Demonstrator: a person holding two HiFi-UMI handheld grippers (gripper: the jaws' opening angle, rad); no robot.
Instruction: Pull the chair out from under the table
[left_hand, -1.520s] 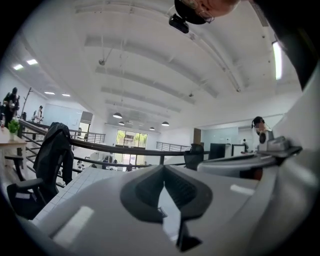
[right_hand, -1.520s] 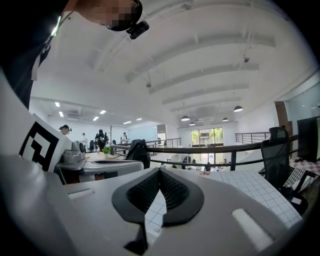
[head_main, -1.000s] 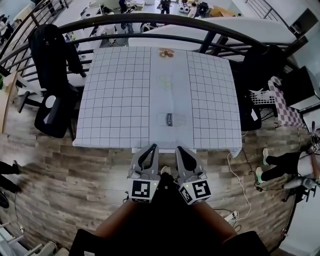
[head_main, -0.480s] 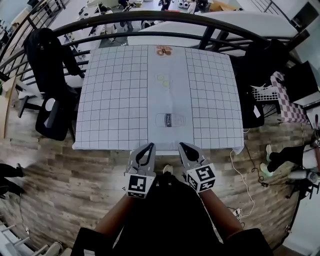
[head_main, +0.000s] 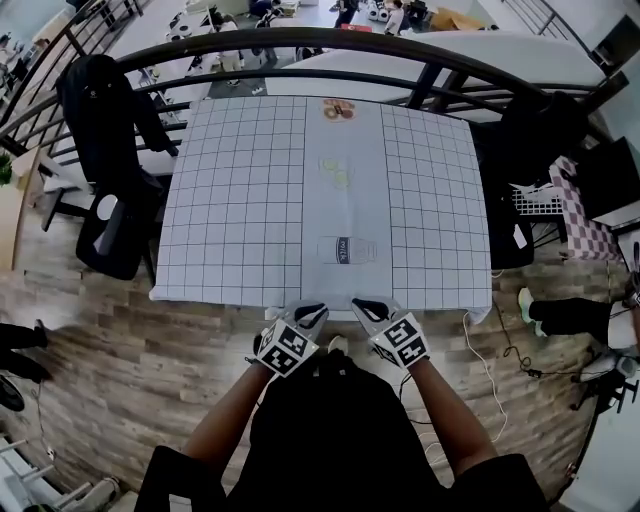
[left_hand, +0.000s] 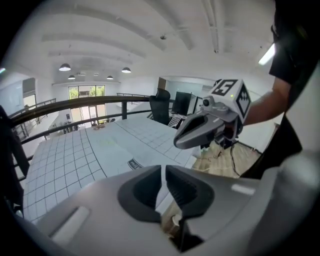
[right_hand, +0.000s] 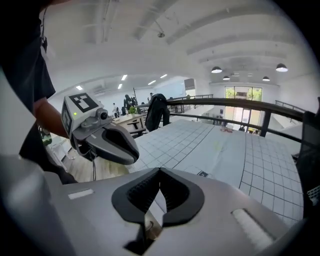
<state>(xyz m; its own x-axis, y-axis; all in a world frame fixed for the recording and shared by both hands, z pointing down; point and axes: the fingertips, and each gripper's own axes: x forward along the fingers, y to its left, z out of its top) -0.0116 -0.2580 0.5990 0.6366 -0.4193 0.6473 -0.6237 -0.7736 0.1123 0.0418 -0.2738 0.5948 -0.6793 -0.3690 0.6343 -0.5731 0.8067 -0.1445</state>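
Head view: a wood-plank floor (head_main: 120, 350) is seen around a square desk (head_main: 240, 200), which is covered by a white cloth ruled in a grid with a plain strip down its middle. At the desk's left side a black left chair (head_main: 110, 225) is set just beside the edge, and a dark jacket (head_main: 100, 100) is hung above it. A dark curved railing (head_main: 300, 42) is run behind the far edge. At the desk's right side a black right chair (head_main: 505, 235) is pushed close against the edge. Which of the 2 chairs is meant by the task cannot be told, and the space under the near edge is hidden by the cloth. The 2 claws are held side by side just at the near edge, pointed toward the desk. The left claw (head_main: 312, 310) is parted by a narrow slit, its jaws having just been opening, and nothing is gripped between them. The right claw (head_main: 366, 306) is pressed together, with nothing pinched.
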